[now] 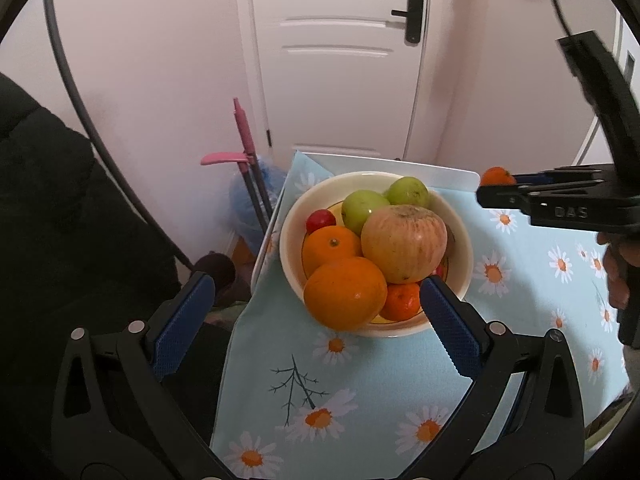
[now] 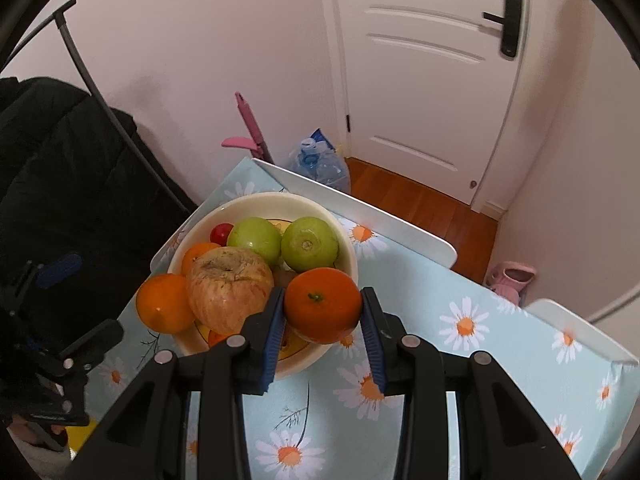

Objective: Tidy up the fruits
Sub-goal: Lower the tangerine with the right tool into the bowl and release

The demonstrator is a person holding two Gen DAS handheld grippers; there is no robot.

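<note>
A cream bowl (image 1: pixel 460 220) (image 2: pixel 256 202) on the daisy tablecloth holds a large apple (image 1: pixel 404 242) (image 2: pixel 230 288), two green fruits (image 1: pixel 362 209) (image 2: pixel 256 238), oranges (image 1: pixel 344 293) (image 2: pixel 164 302), a small red fruit (image 1: pixel 320 221) (image 2: pixel 221 233) and a small tangerine (image 1: pixel 402 300). My left gripper (image 1: pixel 316 288) stands wide open just above the bowl's near side, nothing between its pads. My right gripper (image 2: pixel 322 294) (image 1: pixel 498 190) is shut on a tangerine (image 2: pixel 322 308) (image 1: pixel 496 176), held over the bowl's right rim.
The tablecloth (image 1: pixel 360 380) (image 2: pixel 480 340) covers a small white table (image 2: pixel 360 204). Beyond it are a white door (image 1: pixel 340 60), a pink-handled tool (image 1: pixel 242 136), a blue water bottle (image 2: pixel 320 164) and a black coat (image 1: pixel 60 220) at left. A hand (image 1: pixel 618 272) grips the right tool.
</note>
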